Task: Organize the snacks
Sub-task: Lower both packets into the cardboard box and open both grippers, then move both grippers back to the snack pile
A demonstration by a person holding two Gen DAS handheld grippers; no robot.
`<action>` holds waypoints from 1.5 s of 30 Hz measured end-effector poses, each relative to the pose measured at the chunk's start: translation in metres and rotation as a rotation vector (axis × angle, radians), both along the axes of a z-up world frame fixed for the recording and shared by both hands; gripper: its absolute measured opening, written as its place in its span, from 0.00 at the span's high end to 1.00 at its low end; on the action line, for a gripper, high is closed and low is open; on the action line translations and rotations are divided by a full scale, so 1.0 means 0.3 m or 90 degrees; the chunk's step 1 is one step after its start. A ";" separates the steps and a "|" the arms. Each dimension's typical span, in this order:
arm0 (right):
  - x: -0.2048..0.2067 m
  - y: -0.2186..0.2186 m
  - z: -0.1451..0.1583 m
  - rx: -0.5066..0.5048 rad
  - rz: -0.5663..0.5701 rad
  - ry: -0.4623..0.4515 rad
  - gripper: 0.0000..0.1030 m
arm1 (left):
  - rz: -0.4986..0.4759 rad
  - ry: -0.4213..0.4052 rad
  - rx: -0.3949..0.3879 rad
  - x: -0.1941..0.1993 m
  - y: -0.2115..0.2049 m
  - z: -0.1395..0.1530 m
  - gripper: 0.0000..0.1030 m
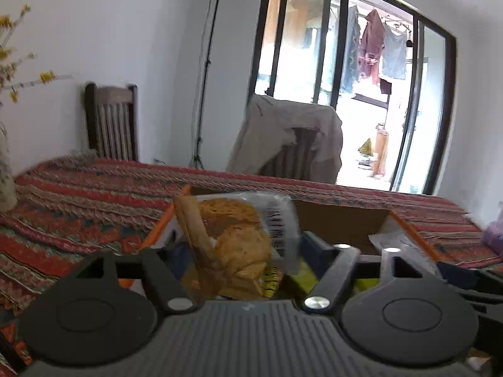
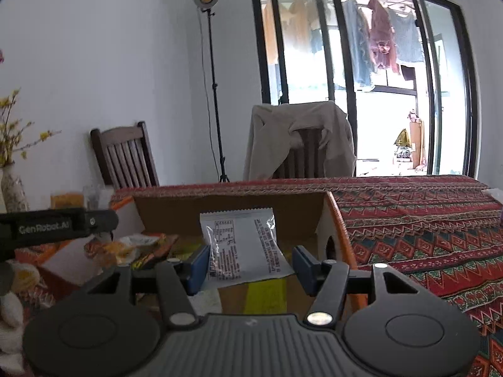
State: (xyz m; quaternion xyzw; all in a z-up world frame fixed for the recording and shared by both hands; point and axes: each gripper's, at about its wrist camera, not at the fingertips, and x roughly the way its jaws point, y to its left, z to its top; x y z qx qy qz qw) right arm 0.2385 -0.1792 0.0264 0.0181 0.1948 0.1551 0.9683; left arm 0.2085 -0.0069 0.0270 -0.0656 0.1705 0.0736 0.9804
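A clear packet of golden pastries [image 1: 232, 235] hangs tilted between the jaws of my left gripper [image 1: 245, 251]. Its right blue finger [image 1: 314, 245] stands clear of the wrapper and the left finger is hidden behind it, so the gripper is open. Under it is the cardboard box with an orange rim [image 1: 339, 220], holding yellow packets. My right gripper [image 2: 253, 264] is shut on a white packet with a printed label [image 2: 242, 245], held upright over the same box [image 2: 232, 207]. The white packet's edge [image 1: 393, 238] also shows in the left wrist view.
The box stands on a table under a red patterned cloth [image 2: 408, 226]. The left tool's black body [image 2: 56, 226] reaches in beside the box. Other snack packets [image 2: 125, 248] lie at the box's left. Two chairs [image 2: 125, 154], a vase [image 2: 14, 188] and a lamp stand line the far side.
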 end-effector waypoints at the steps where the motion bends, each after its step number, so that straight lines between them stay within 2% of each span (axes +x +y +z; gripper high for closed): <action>1: 0.000 0.004 -0.006 -0.004 -0.003 0.005 0.43 | 0.009 -0.003 0.008 -0.003 -0.004 -0.002 0.08; 2: 0.000 0.006 -0.009 -0.009 -0.009 0.009 0.42 | 0.013 -0.008 0.011 -0.007 -0.004 -0.003 0.06; 3: 0.001 0.006 -0.014 -0.010 -0.015 0.015 0.33 | 0.016 -0.016 0.009 -0.013 -0.001 -0.002 0.01; 4: 0.003 0.005 -0.017 -0.009 -0.021 0.021 0.18 | 0.020 -0.024 0.006 -0.020 0.000 0.000 0.00; 6: 0.009 -0.004 -0.025 -0.002 -0.031 0.028 0.03 | 0.037 -0.033 0.004 -0.031 0.005 -0.001 0.00; 8: 0.008 -0.016 -0.027 0.010 -0.022 0.029 0.00 | 0.052 -0.024 0.011 -0.027 0.007 -0.007 0.00; 13: -0.001 -0.010 -0.032 -0.004 -0.022 0.025 0.00 | 0.056 -0.004 0.002 -0.015 0.019 -0.015 0.00; 20: -0.004 -0.024 -0.022 0.010 -0.024 0.017 0.00 | 0.050 -0.013 0.012 -0.041 0.012 0.001 0.00; 25: -0.020 -0.035 0.001 0.020 -0.027 0.002 0.00 | 0.049 -0.029 0.006 -0.071 0.006 0.056 0.00; 34: -0.174 -0.061 0.106 0.006 -0.033 -0.041 0.00 | -0.001 -0.037 0.020 -0.191 -0.034 0.134 0.00; 40: -0.277 -0.100 0.119 0.000 -0.032 -0.046 0.00 | -0.018 -0.024 0.032 -0.302 -0.034 0.113 0.00; 45: -0.355 -0.144 0.085 -0.003 -0.031 -0.016 0.00 | -0.027 0.002 0.042 -0.405 -0.011 0.041 0.00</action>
